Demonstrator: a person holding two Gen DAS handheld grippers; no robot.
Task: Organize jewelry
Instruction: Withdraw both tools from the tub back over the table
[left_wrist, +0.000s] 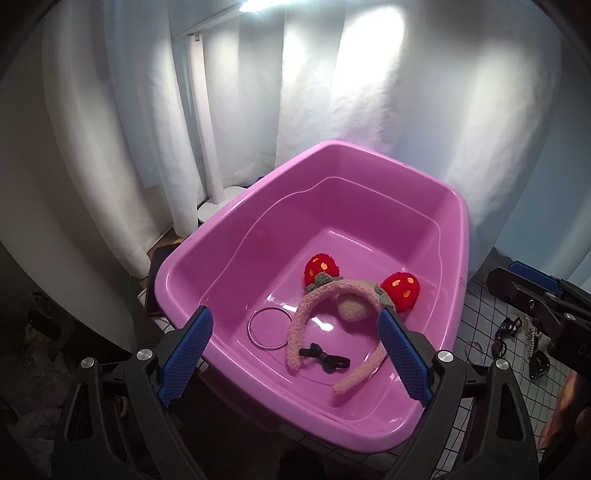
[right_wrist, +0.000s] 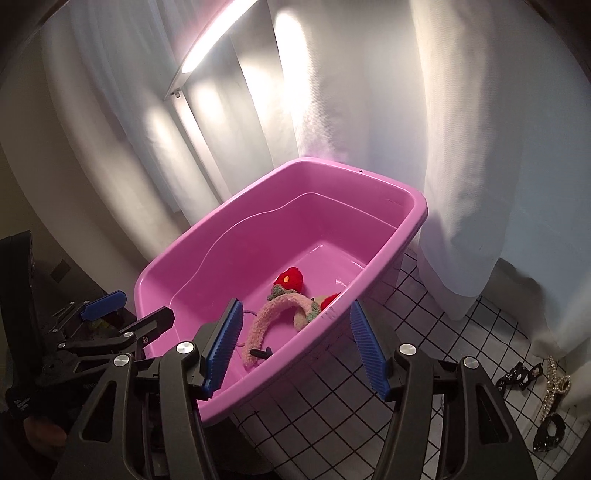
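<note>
No writing is legible. In the pink tub (left_wrist: 236, 236), the headband (left_wrist: 314, 314) arches away; both grippers (left_wrist: 295, 354) (right_wrist: 295, 347) gape empty.

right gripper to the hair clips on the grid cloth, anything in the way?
Nothing visible. The right gripper, open and empty, hangs over the pink tub's near rim. The hair clips lie off to its right on the checked cloth, with only bare cloth between.

A room in what looks like a home: white curtains (left_wrist: 332, 110) hang behind a pink plastic tub (left_wrist: 229, 236) on a grid-patterned tablecloth (right_wrist: 424, 325).
</note>
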